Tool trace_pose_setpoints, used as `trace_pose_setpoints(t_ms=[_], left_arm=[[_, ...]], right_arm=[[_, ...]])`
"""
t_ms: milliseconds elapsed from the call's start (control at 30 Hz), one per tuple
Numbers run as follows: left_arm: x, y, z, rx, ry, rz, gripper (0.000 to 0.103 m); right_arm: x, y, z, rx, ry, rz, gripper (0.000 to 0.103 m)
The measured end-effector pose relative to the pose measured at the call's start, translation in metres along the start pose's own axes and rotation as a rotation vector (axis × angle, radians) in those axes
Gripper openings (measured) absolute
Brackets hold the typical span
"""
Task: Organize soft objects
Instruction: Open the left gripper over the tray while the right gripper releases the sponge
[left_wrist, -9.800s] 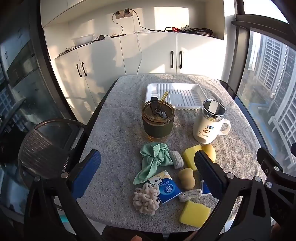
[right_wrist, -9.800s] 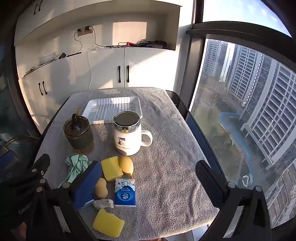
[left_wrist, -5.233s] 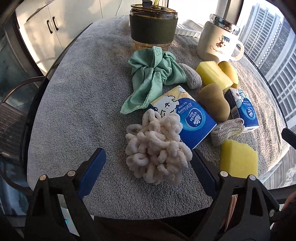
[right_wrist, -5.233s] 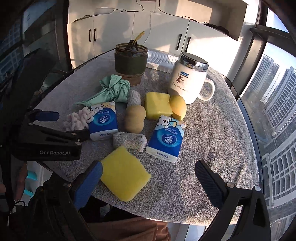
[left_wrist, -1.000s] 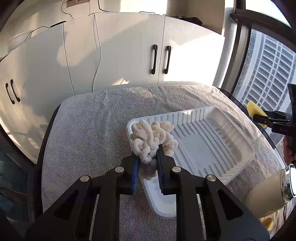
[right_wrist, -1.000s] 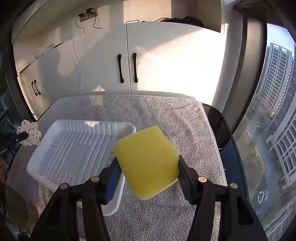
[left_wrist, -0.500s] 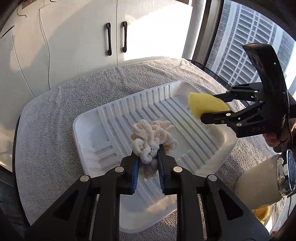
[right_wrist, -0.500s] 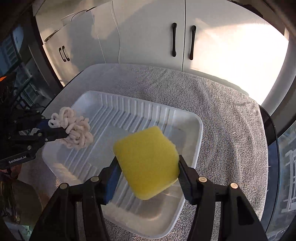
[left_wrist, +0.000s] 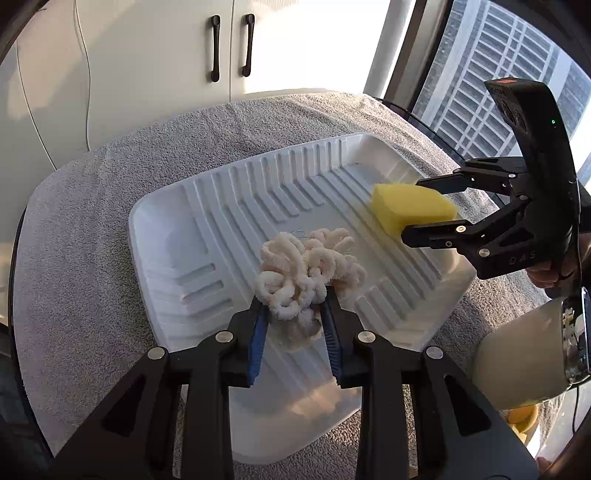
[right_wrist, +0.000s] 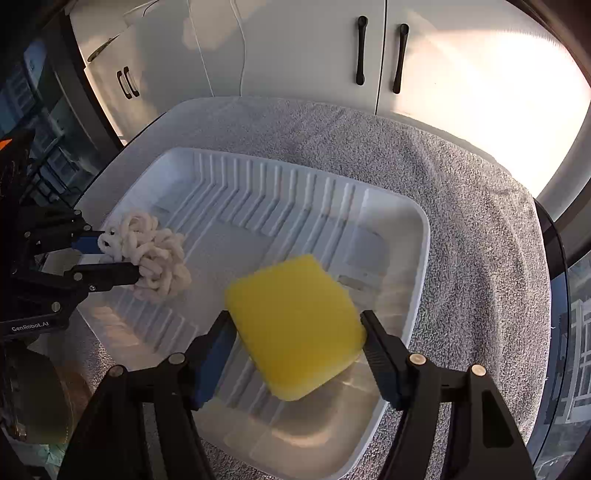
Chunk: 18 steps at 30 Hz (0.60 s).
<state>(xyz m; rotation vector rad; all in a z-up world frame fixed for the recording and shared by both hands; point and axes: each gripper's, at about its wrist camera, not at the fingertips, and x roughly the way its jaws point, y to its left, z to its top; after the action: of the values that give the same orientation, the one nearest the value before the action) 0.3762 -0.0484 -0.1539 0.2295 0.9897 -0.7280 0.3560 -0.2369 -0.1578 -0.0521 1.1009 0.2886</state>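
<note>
Sponge freshly released, blurred

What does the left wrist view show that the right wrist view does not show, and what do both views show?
Only the left wrist view shows the white mug at its right edge and the high-rise building through the window. Only the right wrist view shows the second cabinet pair of handles at the left. Both show the white tray, the cream looped scrunchie between the left gripper's fingers, and the yellow sponge at the right gripper.
</note>
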Motion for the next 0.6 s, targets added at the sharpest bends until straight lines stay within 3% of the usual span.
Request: trace_pose_setpoints(t_ms=[100,167,233,267,300,367,467,600], left_arm=[[-0.005,0.009,-0.002,-0.043,-0.02,0.01,0.027],[-0.007,0.013,-0.003,-0.059,-0.027,0.006,0.028],[-0.009,0.015,-0.004,-0.062,-0.032,0.008,0.04],[-0.011,0.014,-0.006,-0.054,-0.04,0.022,0.056],[-0.014,0.012,-0.009,-0.034,-0.063,0.042,0.064],[-0.019,0.004,-0.013,0.023,-0.104,0.088,0.067],[-0.021,-0.006,-0.016,0.077,-0.107,0.229,0.075],[-0.026,-0.009,-0.018,0.083,-0.13,0.284,0.075]], right_arm=[[-0.006,0.0,-0.001,0.01,-0.019,0.021,0.084],[-0.011,-0.001,-0.001,0.017,-0.027,0.032,0.085],[-0.016,-0.002,-0.002,0.028,-0.045,0.041,0.086],[-0.018,-0.002,-0.003,0.034,-0.053,0.037,0.086],[-0.02,-0.003,-0.003,0.039,-0.058,0.037,0.086],[-0.023,-0.006,-0.005,0.052,-0.065,0.039,0.086],[-0.027,-0.011,-0.009,0.078,-0.076,0.044,0.086],[-0.031,-0.016,-0.015,0.107,-0.083,0.044,0.086]])
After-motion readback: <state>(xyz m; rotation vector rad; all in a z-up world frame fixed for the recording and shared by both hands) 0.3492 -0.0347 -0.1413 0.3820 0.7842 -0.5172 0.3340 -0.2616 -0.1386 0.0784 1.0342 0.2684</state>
